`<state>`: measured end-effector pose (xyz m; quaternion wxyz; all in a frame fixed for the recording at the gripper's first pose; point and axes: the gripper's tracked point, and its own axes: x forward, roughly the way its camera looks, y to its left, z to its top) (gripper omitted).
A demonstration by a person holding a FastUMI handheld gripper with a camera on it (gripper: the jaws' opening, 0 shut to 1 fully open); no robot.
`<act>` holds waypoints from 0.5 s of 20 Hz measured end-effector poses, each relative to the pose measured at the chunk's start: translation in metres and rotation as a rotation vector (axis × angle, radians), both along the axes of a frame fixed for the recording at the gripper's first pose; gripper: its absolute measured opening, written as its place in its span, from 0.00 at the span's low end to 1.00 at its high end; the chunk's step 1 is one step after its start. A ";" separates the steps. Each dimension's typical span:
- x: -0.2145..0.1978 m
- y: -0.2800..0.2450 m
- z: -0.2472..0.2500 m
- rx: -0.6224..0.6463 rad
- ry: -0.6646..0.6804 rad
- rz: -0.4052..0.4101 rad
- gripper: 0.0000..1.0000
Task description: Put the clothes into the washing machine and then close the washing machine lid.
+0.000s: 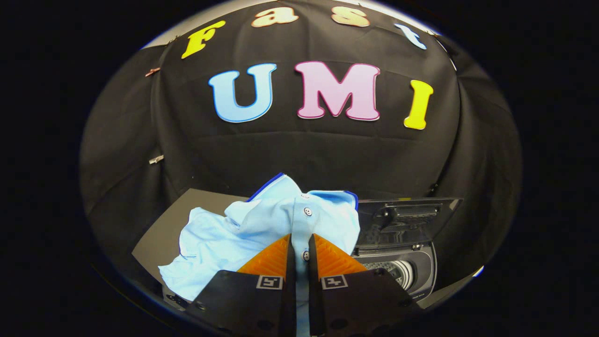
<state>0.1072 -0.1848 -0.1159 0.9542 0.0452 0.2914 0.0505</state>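
Between the gripper fingers, you pinch the light-blue buttoned cotton shirt by its placket, lifted for carrying toward the open grey washing machine.

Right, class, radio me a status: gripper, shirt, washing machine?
Gripper fingers shut on light blue button-up shirt, held up. Dark washing machine beyond the fingers, its lid open. Nothing in the way.

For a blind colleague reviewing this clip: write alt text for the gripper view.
The hand-held gripper is shut on a light blue shirt at its button placket, holding it up. Beyond, to the right, sits a washing machine with its lid raised.
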 end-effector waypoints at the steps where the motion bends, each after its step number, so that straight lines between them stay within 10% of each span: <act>1: 0.001 -0.012 0.002 0.014 -0.006 0.000 0.15; 10: 0.014 -0.121 -0.005 0.094 -0.017 -0.022 0.15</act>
